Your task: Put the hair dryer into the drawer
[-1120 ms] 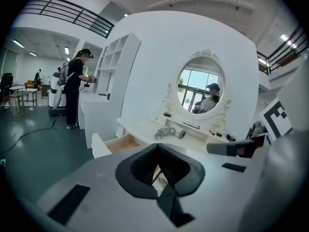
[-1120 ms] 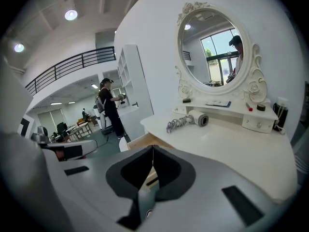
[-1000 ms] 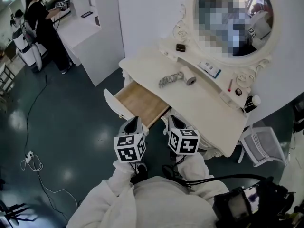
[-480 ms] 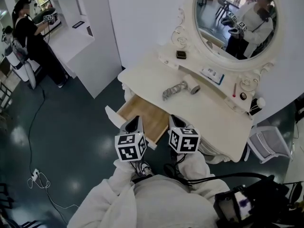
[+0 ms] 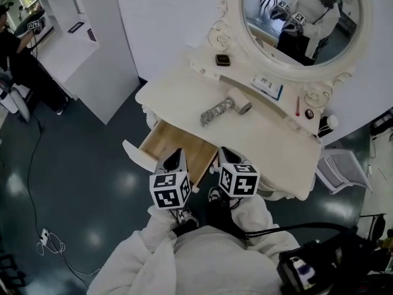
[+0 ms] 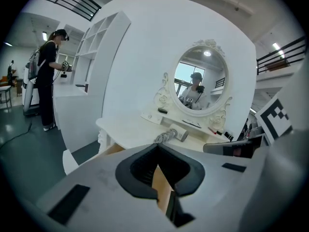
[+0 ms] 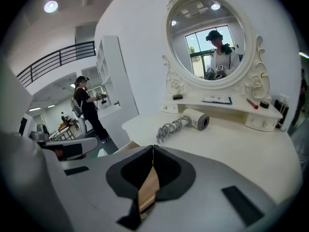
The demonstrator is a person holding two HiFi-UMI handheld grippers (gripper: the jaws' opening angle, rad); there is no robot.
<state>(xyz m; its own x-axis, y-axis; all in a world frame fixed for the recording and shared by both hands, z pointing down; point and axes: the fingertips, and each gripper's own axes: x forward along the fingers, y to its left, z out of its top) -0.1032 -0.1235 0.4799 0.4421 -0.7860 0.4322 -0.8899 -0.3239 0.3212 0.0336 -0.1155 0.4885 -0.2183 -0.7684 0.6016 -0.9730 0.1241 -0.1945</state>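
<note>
Head view: hair dryer [image 5: 237,102] beyond jaws

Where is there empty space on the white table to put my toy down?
The tabletop is bare between the hair dryer and its front edge, and again left of the coiled cord. The open drawer looks empty too. The shelf under the mirror is crowded with small things.

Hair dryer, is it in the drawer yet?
No, the hair dryer lies on the vanity top, outside the open drawer.
</note>
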